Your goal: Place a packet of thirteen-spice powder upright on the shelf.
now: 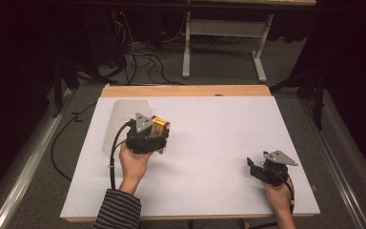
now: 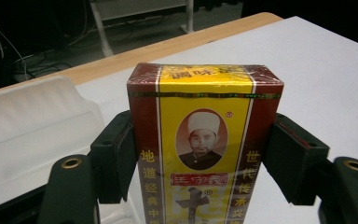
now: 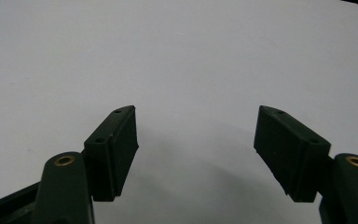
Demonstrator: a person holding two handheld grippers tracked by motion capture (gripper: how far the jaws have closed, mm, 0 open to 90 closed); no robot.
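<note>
My left gripper [image 1: 158, 128] is clamped on the red-and-yellow box [image 2: 204, 140], pads [image 2: 116, 156] pressing both narrow red sides, box upright between them with its printed face toward my camera. In the high view the box [image 1: 160, 125] sits just right of the translucent white bin [image 1: 124, 121], held above the white table [image 1: 209, 191], close to the bin's right wall. The bin [image 2: 32, 126] lies beside the box in the left gripper view too, just past my left pad, not touching as far as I can tell. My right gripper [image 1: 256, 168] rests well right of the bin near the table's front edge, jaws spread wide, nothing between them, only bare table [image 3: 177, 56] ahead. Judgement: looks like the box is mid-carry, either heading to the bin or away from it, can't tell which. Risks: the box is wrapped in glossy film, so the pads could slide on it and the box could tip forward or drop if I swing fast. The grip sits low on the box, so the top half is free to lean. The bin is light-looking plastic; clipping its wall with the box or my jaw could shove or tip it. My cable [image 1: 114, 148] trails by the bin's front and could snag it.
</note>
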